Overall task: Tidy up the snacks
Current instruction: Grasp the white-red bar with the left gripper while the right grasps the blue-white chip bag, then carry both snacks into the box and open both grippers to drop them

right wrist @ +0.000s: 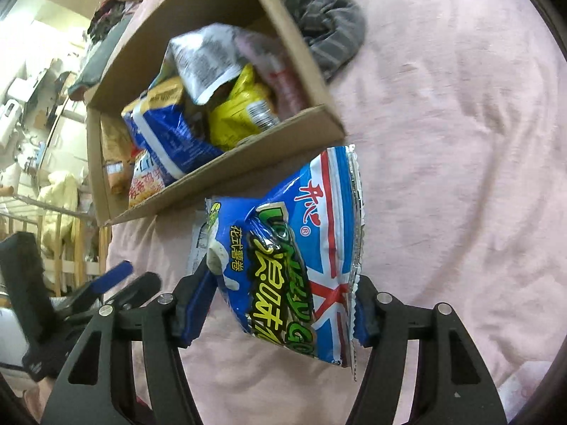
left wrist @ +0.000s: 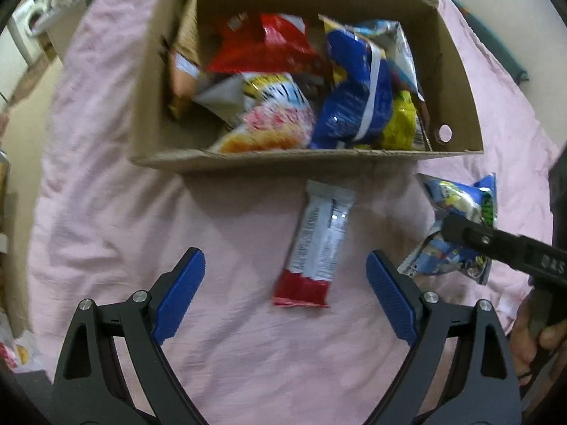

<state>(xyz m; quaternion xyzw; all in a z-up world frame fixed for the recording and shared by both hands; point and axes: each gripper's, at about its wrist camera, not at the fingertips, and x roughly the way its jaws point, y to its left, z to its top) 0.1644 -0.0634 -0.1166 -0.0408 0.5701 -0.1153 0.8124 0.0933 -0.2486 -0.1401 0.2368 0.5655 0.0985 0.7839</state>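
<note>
A cardboard box [left wrist: 283,159] holding several snack bags stands on a pink sheet [left wrist: 106,177]. In front of the box lies a long red and white snack bar wrapper [left wrist: 319,244]. My left gripper [left wrist: 286,258] hovers over the wrapper's near end, jaws wide open and holding nothing. To the right, a blue snack bag [right wrist: 319,230] with green lettering sits beside the box's [right wrist: 212,177] near corner. My right gripper [right wrist: 283,283] is shut on this bag, both pads pressing its sides. In the left wrist view the right gripper [left wrist: 460,230] shows as a black finger across the blue bag [left wrist: 457,194].
A grey striped cloth [right wrist: 326,24] lies bunched behind the box. A person's hand [left wrist: 535,336] holds the right gripper's handle. A washing machine [left wrist: 32,17] and a wooden rack [right wrist: 71,241] stand off the bed to the left.
</note>
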